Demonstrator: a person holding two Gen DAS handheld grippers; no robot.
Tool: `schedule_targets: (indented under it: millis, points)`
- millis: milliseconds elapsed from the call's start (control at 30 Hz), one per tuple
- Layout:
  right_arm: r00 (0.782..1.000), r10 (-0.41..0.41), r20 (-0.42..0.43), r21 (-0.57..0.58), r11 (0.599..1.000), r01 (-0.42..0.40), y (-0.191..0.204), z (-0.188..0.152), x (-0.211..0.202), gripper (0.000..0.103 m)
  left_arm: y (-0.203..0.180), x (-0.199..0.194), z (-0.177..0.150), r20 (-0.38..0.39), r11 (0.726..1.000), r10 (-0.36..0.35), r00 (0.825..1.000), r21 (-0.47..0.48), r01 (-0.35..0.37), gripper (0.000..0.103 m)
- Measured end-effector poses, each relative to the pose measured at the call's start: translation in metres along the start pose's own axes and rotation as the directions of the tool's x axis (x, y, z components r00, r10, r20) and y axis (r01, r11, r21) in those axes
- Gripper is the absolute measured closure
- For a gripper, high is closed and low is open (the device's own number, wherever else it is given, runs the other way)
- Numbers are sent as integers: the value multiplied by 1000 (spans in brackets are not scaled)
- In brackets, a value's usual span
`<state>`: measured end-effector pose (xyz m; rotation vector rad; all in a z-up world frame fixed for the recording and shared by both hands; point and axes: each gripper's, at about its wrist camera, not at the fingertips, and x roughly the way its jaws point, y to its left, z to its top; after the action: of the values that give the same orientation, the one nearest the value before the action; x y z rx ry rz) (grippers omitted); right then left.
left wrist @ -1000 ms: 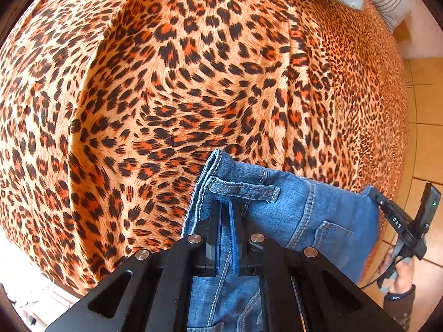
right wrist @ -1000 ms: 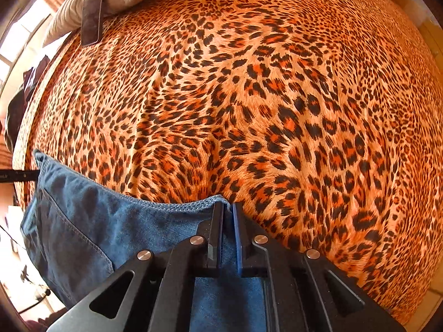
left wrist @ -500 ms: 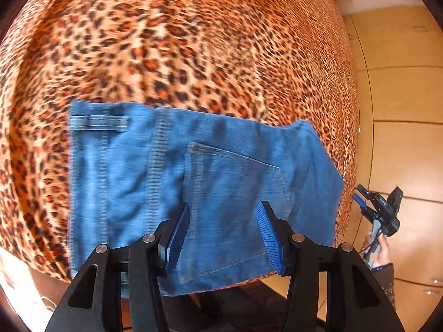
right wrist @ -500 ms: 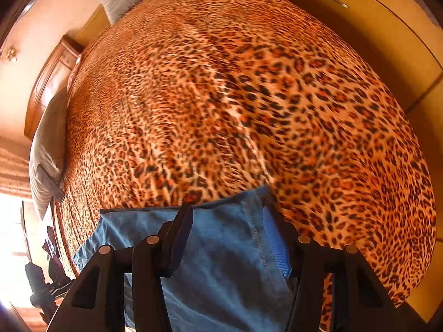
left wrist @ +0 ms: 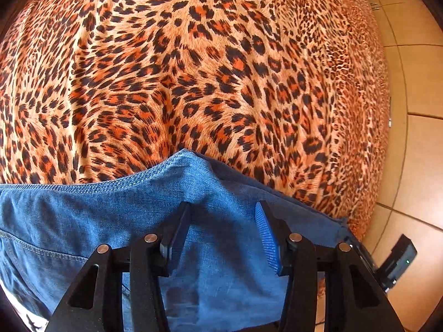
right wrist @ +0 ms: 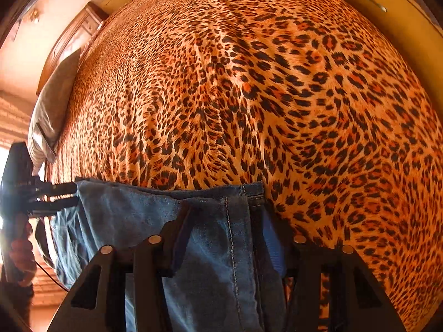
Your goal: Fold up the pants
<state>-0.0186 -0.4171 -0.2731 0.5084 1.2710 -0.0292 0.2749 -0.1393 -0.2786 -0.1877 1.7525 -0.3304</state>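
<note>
Blue denim pants (left wrist: 116,221) lie folded at the near edge of a bed with a leopard-print cover (left wrist: 193,69). My left gripper (left wrist: 223,232) is open, its jaws wide apart over the denim near a folded corner. My right gripper (right wrist: 227,238) is open too, jaws apart astride a stitched seam of the pants (right wrist: 155,215). The left gripper also shows from the side in the right wrist view (right wrist: 55,196), at the left end of the pants. The right gripper's body shows at the lower right of the left wrist view (left wrist: 398,260).
The leopard cover (right wrist: 249,83) spreads far beyond the pants. A grey pillow (right wrist: 52,105) and a wooden headboard (right wrist: 72,38) are at the far left. Tan floor tiles (left wrist: 415,110) run along the bed's right side.
Both grippers were shut on the pants a second ago and opened half a second ago. Since then both have come down closer to the denim and stayed open.
</note>
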Motion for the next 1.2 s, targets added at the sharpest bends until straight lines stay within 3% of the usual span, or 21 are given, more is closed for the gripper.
schedule_targets:
  millis: [133, 233, 367, 433, 500, 533, 633, 767, 867, 967, 1067, 1100, 1133, 1167, 1200]
  points:
    - [998, 52, 31, -6, 999, -52, -11, 8, -11, 91, -6, 1, 3, 38, 999, 42, 998, -28, -41, 64]
    - [999, 41, -7, -11, 999, -41, -18, 12, 3, 92, -21, 19, 14, 24, 996, 52, 998, -72, -51, 65]
    - [992, 125, 18, 65, 990, -126, -29, 12, -21, 86, -16, -12, -4, 33, 1000, 3, 999, -10, -3, 68]
    - [981, 192, 36, 112, 974, -194, -48, -2, -42, 74, 1, -39, -25, 66, 1000, -23, 998, 22, 21, 67]
    - [976, 216, 29, 146, 965, -218, -58, -28, -60, 50, 26, -61, -49, 83, 998, -37, 996, 47, 33, 66]
    - [976, 219, 11, 155, 963, -218, -63, -44, -65, 48, 41, -73, -64, 91, 998, -44, 995, 46, 40, 65]
    - [974, 223, -47, 205, 956, -209, -73, -91, -65, 48, 90, -97, -105, 123, 999, -32, 992, 2, 32, 64]
    - [968, 238, -75, 305, 930, -205, -85, -136, -45, 48, 167, -125, -158, 155, 989, -24, 988, -141, 46, 64]
    - [963, 269, -30, 378, 895, -238, -91, -149, -40, 48, 231, -146, -190, 177, 948, -74, 981, -292, 124, 62]
    - [954, 300, -1, 403, 873, -274, -88, -154, -41, 48, 277, -150, -207, 217, 888, -116, 969, -415, 199, 57]
    - [963, 267, -28, 366, 900, -239, -67, -146, -32, 48, 292, -135, -208, 239, 853, -177, 955, -447, 270, 56]
    - [969, 245, -36, 344, 913, -218, -60, -146, -30, 56, 298, -129, -203, 246, 850, -178, 953, -451, 274, 57]
    - [972, 228, -47, 323, 925, -202, -52, -145, -27, 65, 302, -124, -197, 248, 849, -166, 954, -456, 266, 59]
    - [971, 230, -61, 308, 930, -201, -45, -143, -24, 86, 305, -120, -191, 234, 848, -150, 961, -469, 246, 67]
    - [975, 212, -66, 293, 938, -184, -40, -140, -25, 86, 307, -118, -184, 218, 841, -154, 964, -483, 244, 93]
